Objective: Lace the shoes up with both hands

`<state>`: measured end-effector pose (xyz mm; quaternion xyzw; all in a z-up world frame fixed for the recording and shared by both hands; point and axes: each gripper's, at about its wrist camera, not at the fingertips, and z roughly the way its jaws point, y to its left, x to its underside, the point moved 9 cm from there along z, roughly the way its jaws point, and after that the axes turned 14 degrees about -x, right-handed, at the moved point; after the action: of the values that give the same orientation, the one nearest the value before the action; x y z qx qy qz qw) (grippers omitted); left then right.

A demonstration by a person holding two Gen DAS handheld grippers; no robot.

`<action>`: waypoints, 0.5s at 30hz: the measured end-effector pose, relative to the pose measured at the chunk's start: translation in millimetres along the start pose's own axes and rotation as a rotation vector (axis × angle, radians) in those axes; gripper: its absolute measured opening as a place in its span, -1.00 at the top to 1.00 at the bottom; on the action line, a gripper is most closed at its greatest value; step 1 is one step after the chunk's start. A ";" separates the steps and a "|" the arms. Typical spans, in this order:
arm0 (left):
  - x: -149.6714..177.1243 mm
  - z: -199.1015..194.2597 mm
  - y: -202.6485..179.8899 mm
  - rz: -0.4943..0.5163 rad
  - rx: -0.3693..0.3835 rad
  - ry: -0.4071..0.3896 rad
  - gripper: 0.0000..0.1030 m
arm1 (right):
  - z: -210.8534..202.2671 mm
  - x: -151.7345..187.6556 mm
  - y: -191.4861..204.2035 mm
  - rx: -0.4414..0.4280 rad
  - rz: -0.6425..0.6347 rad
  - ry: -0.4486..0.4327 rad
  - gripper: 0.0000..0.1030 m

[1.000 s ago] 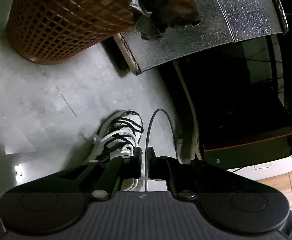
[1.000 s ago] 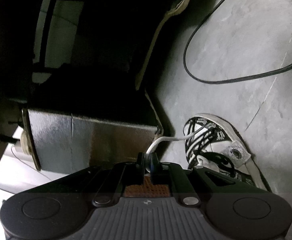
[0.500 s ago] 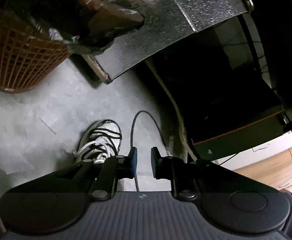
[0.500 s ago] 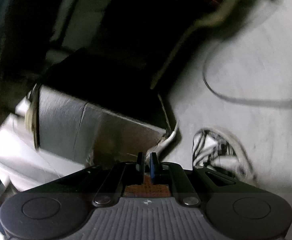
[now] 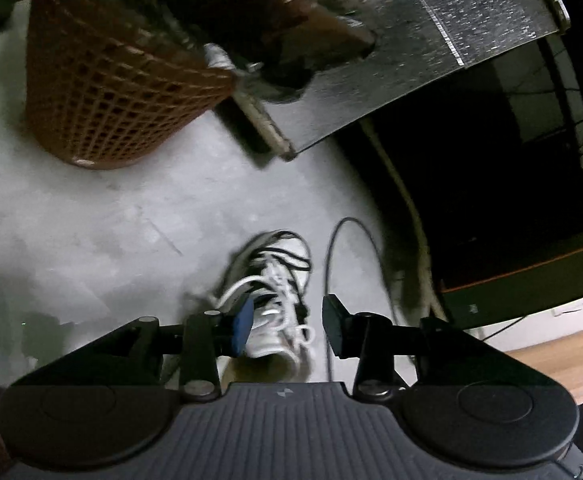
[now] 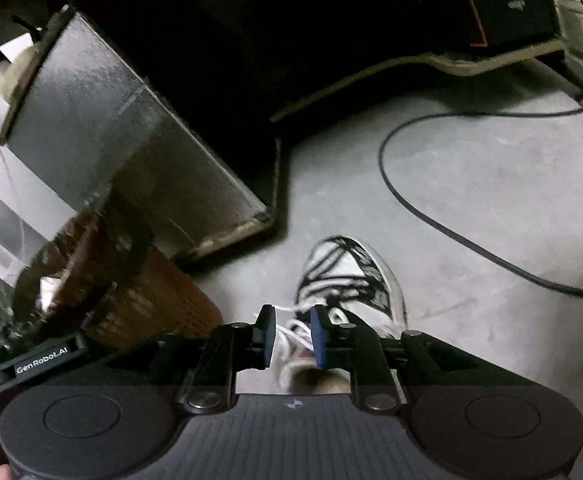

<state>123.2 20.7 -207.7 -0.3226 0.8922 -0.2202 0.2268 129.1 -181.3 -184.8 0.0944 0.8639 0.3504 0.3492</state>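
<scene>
A white high-top shoe [image 5: 275,280] with black pattern lines and white laces stands on the grey floor. In the left wrist view my left gripper [image 5: 287,324] hangs above its laced throat, its jaws opening, with nothing pressed between the pads. A white lace loop [image 5: 239,286] curves beside the left pad. In the right wrist view the same shoe [image 6: 355,280] lies beyond my right gripper [image 6: 293,334], whose jaws are also opening; loose white laces [image 6: 291,332] show in the gap below, not gripped.
A brown mesh basket [image 5: 107,92] stands at the upper left on the floor [image 5: 91,220]. A dark speckled cabinet [image 5: 411,40] lies behind it. A black cable [image 6: 431,208] loops across the floor right of the shoe. A dark box with an orange line [image 5: 531,264] sits at right.
Both grippers were shut on a white lace end and have let go, their jaws now apart. The right gripper rolled, so the shoe now sits centred ahead of it.
</scene>
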 end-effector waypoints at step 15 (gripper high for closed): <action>7.0 15.3 -2.6 0.174 -0.162 -0.033 -0.15 | 39.0 19.5 0.1 0.084 -0.196 0.148 0.54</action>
<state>128.0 10.4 -220.4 -0.2647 0.9279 -0.1218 0.2328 140.8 -152.2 -215.2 -0.0023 0.9063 0.2841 0.3128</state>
